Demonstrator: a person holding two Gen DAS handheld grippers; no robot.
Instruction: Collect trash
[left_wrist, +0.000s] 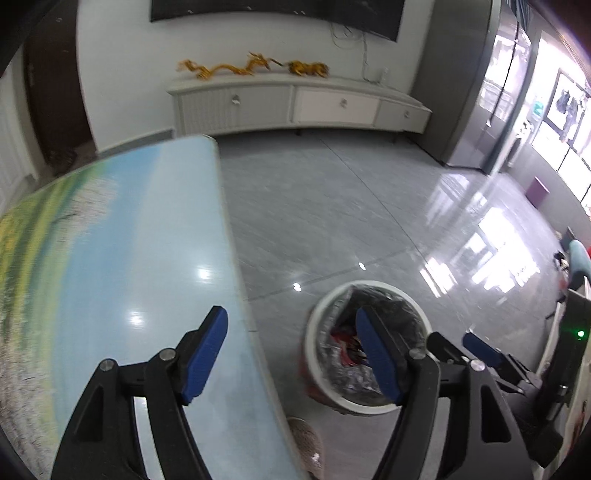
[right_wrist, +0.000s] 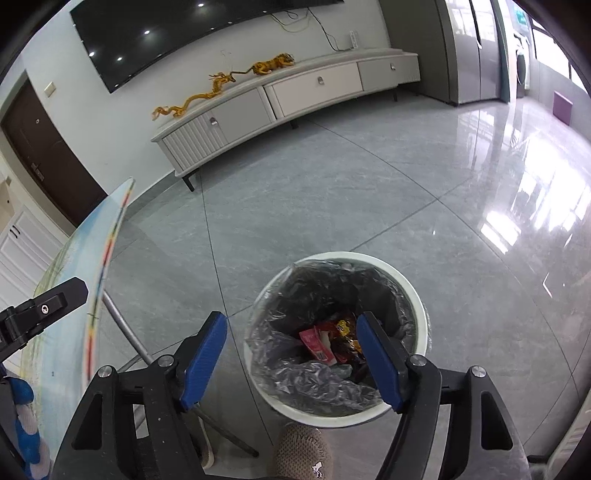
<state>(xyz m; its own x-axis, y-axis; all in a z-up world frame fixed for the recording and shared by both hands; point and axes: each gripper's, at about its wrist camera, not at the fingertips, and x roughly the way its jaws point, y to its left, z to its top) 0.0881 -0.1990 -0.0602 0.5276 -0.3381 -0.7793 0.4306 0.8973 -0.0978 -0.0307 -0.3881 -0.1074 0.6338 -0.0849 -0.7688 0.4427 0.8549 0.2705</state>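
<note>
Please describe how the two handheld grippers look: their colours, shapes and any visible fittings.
Both the left gripper and the right gripper look alike: black plastic linkage arms with triangular cut-outs, silver round pivot bolts, and two flat, ribbed blue finger pads. No cables or sleeves show.

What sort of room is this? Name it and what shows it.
Probably a home living room: a wall-mounted television above a long low cabinet, glossy tiled floor, and a lined trash bin beside a table.

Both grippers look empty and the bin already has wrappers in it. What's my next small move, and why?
Probably swing the left gripper back over the table to look for more trash. Both it and the right gripper are open and hold nothing, and the wrappers already lie inside the lined bin.
</note>
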